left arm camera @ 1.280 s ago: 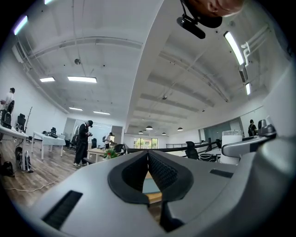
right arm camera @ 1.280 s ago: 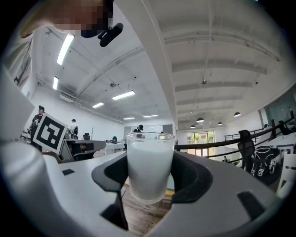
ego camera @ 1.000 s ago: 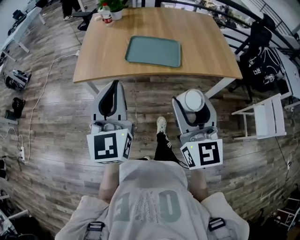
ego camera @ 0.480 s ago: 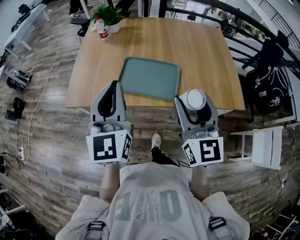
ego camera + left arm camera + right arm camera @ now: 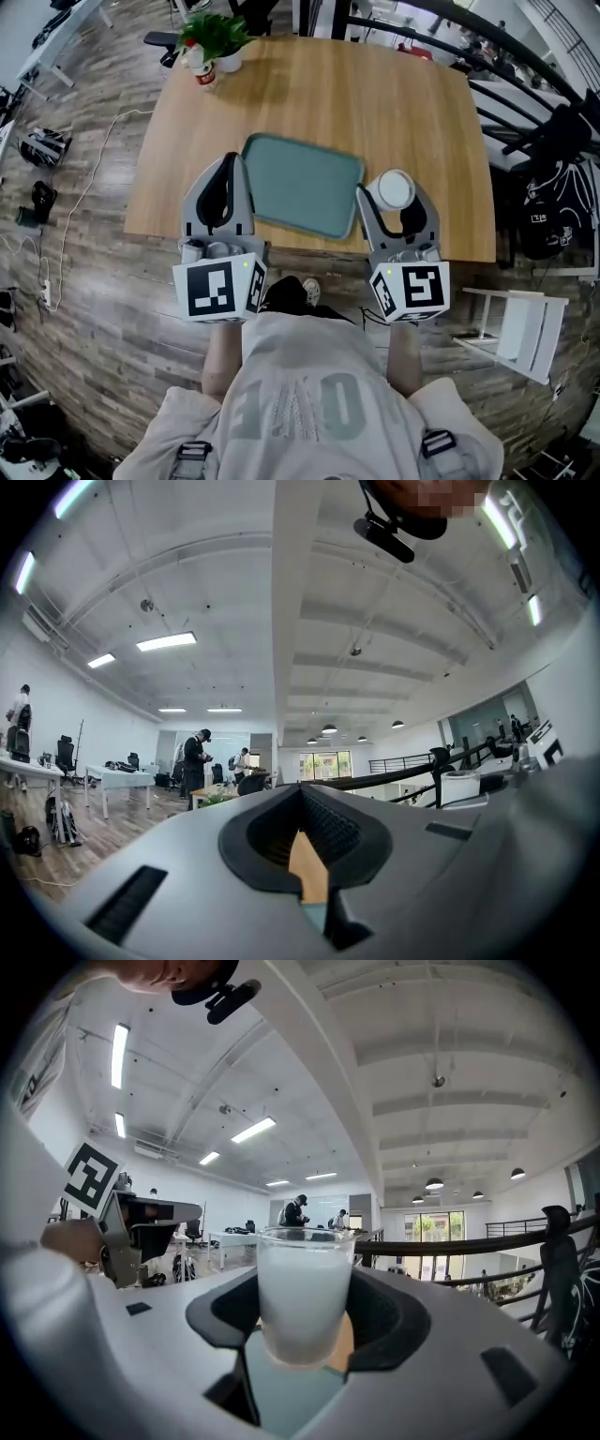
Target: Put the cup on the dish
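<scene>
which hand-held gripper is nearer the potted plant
Left. The left hand-held gripper is at the table's near edge, on the plant's side; the right hand-held gripper, holding the cup, is farther across, past the tray.

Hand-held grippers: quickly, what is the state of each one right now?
Left hand-held gripper: shut, holding nothing.
Right hand-held gripper: shut on the cup.

Seen from the head view, only the white rim of the cup (image 5: 395,189) shows, its body sunk between the jaws of the right gripper (image 5: 395,195). The left gripper (image 5: 228,171) covers part of the green tray's (image 5: 300,183) left edge. In the left gripper view the wooden table (image 5: 307,862) is a mere sliver. The red-and-white container (image 5: 204,73) beside the potted plant (image 5: 217,33) is too small to identify.
</scene>
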{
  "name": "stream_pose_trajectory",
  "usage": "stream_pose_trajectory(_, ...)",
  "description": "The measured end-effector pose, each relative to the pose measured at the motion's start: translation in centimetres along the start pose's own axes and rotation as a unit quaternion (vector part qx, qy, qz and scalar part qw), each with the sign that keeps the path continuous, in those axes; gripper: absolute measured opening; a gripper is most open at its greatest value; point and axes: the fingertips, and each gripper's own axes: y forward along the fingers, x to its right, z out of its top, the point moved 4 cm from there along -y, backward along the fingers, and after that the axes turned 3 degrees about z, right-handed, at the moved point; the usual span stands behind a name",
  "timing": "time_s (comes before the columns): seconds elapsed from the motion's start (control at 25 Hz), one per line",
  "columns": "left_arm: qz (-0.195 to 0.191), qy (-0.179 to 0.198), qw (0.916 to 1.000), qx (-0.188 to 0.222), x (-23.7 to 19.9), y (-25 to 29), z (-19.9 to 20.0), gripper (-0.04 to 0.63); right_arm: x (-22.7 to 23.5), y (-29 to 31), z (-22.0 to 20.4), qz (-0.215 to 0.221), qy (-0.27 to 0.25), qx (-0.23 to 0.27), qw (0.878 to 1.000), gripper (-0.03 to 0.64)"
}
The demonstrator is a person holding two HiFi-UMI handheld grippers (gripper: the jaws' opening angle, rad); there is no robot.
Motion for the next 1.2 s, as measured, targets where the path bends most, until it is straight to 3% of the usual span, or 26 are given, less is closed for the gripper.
stream_pose_trajectory(0.16,0.004,-0.006,0.9999,-0.009,-0.8,2.4,-0.9,0.009,1.2,2.1,-0.8,0.0,-0.002,-0.015,1.0,0.267)
stream_pose_trajectory(0.36,-0.01,-0.005,0.9999,0.012,-1.2,5.6,-0.2,0.009,1.7,4.1,-1.0,-0.005,0.003,-0.024,1.0,0.266)
stream_pose_trajectory(0.48,-0.019,-0.005,0.9996,0.02,-1.1,7.5,0.2,0.009,1.8,5.6,-2.1,0.013,-0.005,-0.057,0.998,0.267)
stream_pose_trajectory(0.8,-0.032,-0.006,0.9994,-0.014,-1.2,10.6,-2.0,0.009,2.7,10.0,-8.9,0.02,0.006,-0.151,0.988,0.267)
stream_pose_trajectory(1.2,-0.021,0.002,0.9976,-0.066,-3.0,12.6,-5.5,0.009,3.0,16.5,-20.0,0.042,0.006,-0.265,0.963,0.267)
